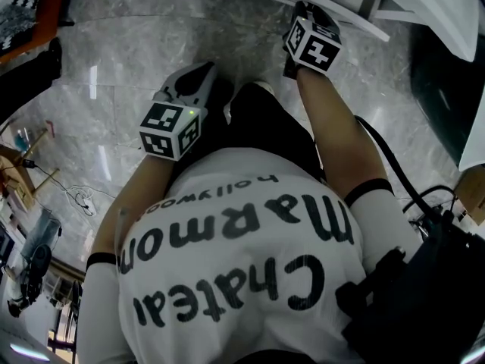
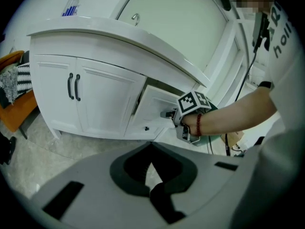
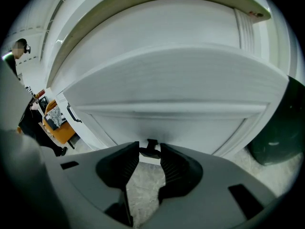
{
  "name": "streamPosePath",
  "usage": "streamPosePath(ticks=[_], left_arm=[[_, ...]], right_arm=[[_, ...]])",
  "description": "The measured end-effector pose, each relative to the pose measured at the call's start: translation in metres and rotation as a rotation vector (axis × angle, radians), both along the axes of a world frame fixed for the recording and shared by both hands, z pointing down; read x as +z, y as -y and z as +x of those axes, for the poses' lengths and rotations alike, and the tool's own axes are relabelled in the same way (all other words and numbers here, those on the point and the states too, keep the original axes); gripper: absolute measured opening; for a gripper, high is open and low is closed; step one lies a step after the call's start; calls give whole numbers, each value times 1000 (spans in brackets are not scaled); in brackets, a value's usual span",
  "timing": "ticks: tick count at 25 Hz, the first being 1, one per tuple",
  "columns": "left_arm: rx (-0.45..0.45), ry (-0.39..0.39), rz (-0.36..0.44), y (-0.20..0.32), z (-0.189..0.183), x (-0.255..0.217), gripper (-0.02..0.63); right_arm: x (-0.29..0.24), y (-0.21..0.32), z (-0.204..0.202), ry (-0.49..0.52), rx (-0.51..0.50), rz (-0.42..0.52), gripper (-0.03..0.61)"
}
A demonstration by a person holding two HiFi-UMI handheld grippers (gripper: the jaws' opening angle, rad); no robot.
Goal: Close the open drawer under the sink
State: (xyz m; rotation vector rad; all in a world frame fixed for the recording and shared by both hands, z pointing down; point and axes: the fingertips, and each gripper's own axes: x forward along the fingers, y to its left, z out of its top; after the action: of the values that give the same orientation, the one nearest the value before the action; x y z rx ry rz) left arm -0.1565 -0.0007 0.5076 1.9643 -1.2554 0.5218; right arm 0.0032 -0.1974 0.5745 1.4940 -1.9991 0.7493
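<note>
The white vanity (image 2: pixel 95 42) has one drawer (image 2: pixel 155 106) standing pulled out under the countertop. My right gripper (image 2: pixel 172 114) reaches its front, held by an outstretched arm. In the right gripper view the drawer front (image 3: pixel 181 130) fills the frame, and its small dark handle (image 3: pixel 151 147) sits between the tips of my right gripper (image 3: pixel 150 151), whose ribbed pads stand apart. My left gripper (image 2: pixel 151 168) hangs back from the cabinet over the floor, jaws nearly together, holding nothing. From the head view, the left gripper (image 1: pixel 198 78) is lower left and the right gripper (image 1: pixel 301 23) is up at the vanity's edge.
Two cabinet doors with black handles (image 2: pixel 74 86) are closed left of the drawer. An orange seat (image 2: pixel 16 109) stands at the far left. A dark green bin (image 3: pixel 279 137) stands on the marble floor to the right. Black cables (image 1: pixel 402 173) trail by my right arm.
</note>
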Motion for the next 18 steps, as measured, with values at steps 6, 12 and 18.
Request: streamPosePath(ticks=[6, 12, 18], left_arm=[[10, 6, -1, 1, -3, 3, 8], [16, 7, -2, 2, -7, 6, 8], [27, 3, -7, 1, -6, 8, 8]], right_arm=[[-1, 2, 0, 0, 1, 14, 147], [-1, 2, -2, -2, -3, 28, 147], [-2, 3, -2, 2, 11, 26, 147]])
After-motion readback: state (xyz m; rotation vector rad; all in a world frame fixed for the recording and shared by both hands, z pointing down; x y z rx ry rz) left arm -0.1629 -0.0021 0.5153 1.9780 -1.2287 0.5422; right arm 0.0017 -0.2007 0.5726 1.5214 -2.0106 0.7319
